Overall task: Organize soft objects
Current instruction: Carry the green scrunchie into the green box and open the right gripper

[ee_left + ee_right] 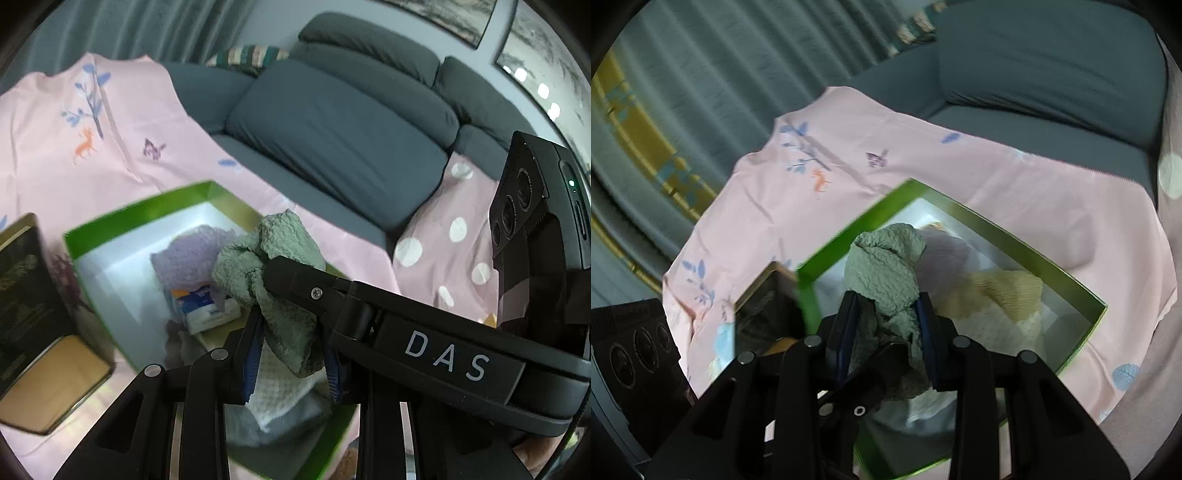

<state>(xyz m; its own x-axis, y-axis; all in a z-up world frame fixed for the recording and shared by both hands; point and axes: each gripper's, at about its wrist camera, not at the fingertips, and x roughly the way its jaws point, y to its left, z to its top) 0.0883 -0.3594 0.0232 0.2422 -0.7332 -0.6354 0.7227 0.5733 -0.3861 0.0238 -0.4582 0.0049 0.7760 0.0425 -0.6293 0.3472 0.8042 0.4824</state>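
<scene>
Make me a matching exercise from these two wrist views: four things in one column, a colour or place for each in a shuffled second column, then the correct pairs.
Things
1. crumpled cloth
2. open box
3. sheet
4. sofa

Colour or place
A. pink, printed, spread under the box
B. dark grey, behind the sheet
C. grey-green, pinched by both grippers
D. green rim, white inside, holding soft items

Pairs: 1-C, 2-D, 3-A, 4-B
</scene>
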